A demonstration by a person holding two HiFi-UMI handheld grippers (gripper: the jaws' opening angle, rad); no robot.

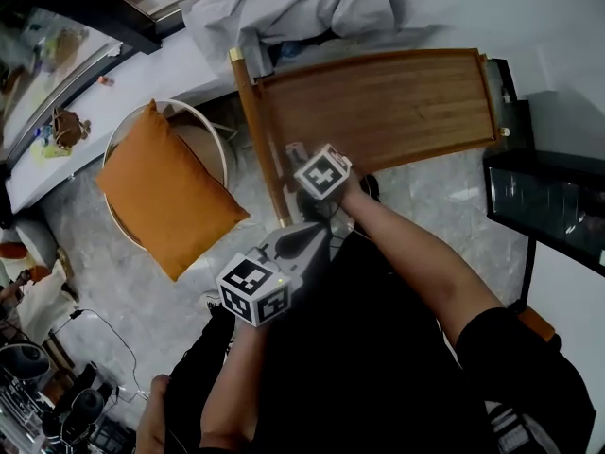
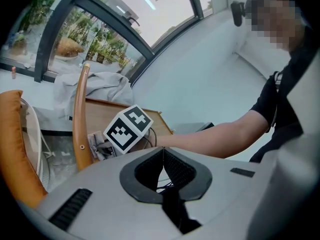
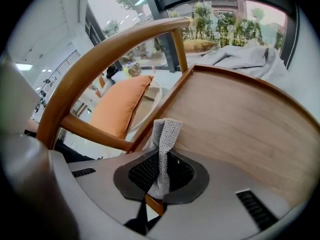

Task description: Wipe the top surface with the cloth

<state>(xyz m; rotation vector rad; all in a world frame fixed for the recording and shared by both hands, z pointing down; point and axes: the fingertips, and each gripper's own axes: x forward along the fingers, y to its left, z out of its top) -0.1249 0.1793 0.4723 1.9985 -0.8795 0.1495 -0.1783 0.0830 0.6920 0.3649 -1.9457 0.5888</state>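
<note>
**Right gripper grips the cloth at the corner of the wooden top**

The right gripper [image 3: 161,170] has its jaws closed on a strip of grey knitted cloth [image 3: 165,139]. The cloth stands up out of the jaws and folds over at its upper end. The gripper sits at the near left corner of the wooden top [image 3: 240,114], just beside the raised rim. Whether the cloth actually touches the wood cannot be told from either view.

The left gripper [image 2: 162,160] hangs nearer the person, apart from the top, its jaws pressed together with nothing between them.

A curved wooden rail [image 3: 100,51] runs along the top's left side. Beyond it an orange cushion [image 1: 165,192] leans in a round white-rimmed chair [image 1: 210,116]. A heap of pale grey fabric [image 1: 293,3] lies past the far edge of the top.
</note>
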